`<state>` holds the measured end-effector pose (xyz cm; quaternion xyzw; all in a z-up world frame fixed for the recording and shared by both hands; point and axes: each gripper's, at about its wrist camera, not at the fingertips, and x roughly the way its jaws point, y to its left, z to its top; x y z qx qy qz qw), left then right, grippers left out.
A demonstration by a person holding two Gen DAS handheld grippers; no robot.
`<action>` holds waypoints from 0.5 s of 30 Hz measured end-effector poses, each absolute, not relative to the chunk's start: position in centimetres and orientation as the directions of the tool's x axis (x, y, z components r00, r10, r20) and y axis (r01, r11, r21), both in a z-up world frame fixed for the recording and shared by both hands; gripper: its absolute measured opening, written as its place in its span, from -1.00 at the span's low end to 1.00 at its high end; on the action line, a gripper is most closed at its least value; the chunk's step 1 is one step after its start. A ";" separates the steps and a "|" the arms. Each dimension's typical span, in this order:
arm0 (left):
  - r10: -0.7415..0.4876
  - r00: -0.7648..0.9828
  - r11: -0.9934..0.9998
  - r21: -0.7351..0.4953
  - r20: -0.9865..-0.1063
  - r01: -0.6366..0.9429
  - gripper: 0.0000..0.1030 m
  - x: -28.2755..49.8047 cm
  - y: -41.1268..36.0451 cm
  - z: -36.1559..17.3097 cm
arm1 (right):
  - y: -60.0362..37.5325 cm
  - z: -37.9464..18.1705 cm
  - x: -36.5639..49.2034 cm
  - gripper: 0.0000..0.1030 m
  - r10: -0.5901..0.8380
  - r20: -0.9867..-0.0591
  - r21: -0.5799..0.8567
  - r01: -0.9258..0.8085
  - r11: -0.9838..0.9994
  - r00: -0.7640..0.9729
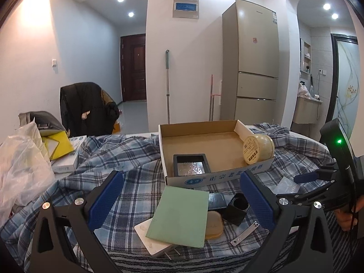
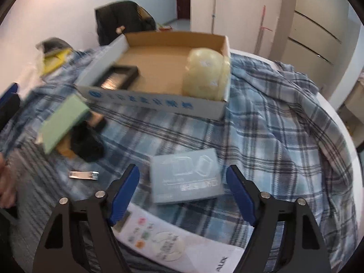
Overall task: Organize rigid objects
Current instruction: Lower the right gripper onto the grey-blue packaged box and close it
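Note:
In the left wrist view my left gripper (image 1: 182,196) is open, low over a plaid cloth. Between its blue pads (image 1: 107,198) lie a green card (image 1: 179,216), a white plug block (image 1: 152,238), a tan case (image 1: 212,225), a small black box (image 1: 236,207) and a metal clipper (image 1: 244,234). None of them touches the pads. My right gripper (image 2: 183,193) points down at a flat grey-blue box (image 2: 186,177). The box lies between the open fingers with a little gap on each side. Behind it, a cardboard tray (image 2: 145,101) holds a black frame (image 2: 118,76) and a cream jar (image 2: 207,74).
A white printed sheet (image 2: 170,243) lies under the right gripper. A plastic bag (image 1: 20,166), a yellow item (image 1: 58,145) and a white carton (image 1: 68,163) crowd the table's left side. A jacket-draped chair (image 1: 84,107) and a fridge (image 1: 252,63) stand behind. A hand (image 1: 348,218) shows at the right edge.

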<state>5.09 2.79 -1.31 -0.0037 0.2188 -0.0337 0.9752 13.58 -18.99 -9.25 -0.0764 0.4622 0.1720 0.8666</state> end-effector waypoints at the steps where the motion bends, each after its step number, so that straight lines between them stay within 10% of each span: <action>1: -0.068 0.900 0.998 -0.025 -0.430 0.064 1.00 5.1 2.8 -1.4 | -19.1 -9.3 13.6 0.34 0.233 -0.828 0.033 -0.370 0.928 0.511; 15: -0.066 0.900 0.998 -0.023 -0.431 0.063 1.00 5.2 2.8 -1.5 | -19.1 -9.9 13.8 0.21 0.187 -0.844 0.002 -0.346 0.938 0.502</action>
